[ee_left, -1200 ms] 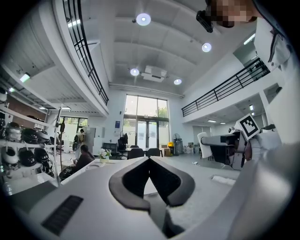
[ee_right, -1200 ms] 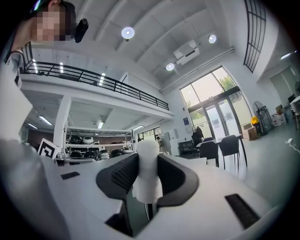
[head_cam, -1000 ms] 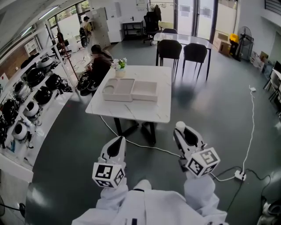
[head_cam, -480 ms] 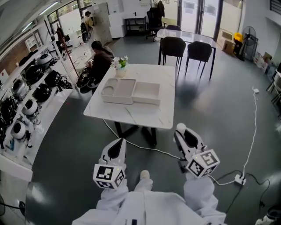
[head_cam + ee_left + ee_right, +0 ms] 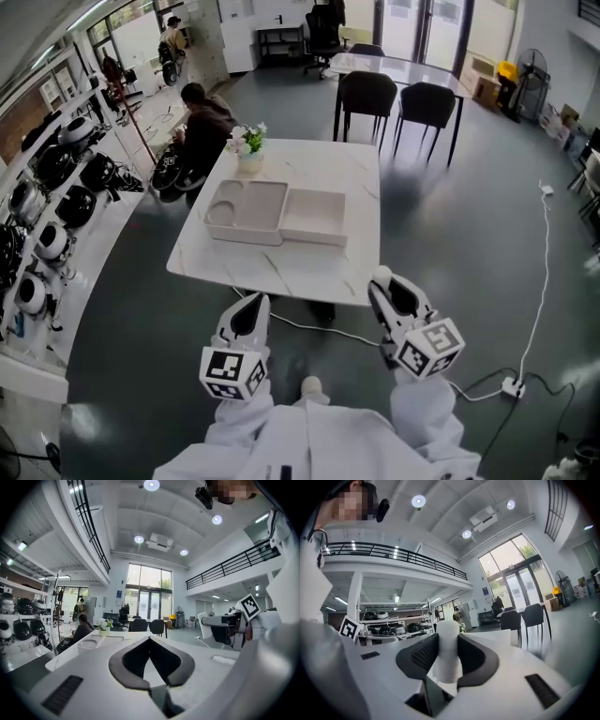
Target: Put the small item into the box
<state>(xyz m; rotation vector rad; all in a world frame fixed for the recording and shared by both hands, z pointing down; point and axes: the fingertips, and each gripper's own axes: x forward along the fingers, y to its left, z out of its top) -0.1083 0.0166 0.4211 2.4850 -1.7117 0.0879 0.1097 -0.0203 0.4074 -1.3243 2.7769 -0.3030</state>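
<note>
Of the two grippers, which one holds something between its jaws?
The right gripper: a small white item stands clamped between its jaws. The left gripper has nothing between its jaws.

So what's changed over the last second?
The person has walked toward the table, carrying the left claw and right claw forward; table and box now lie nearer in the head view. Nothing was grasped or released. Unchanged: right claw clamped on the small white item, left claw empty, box and flowers in place.
</note>
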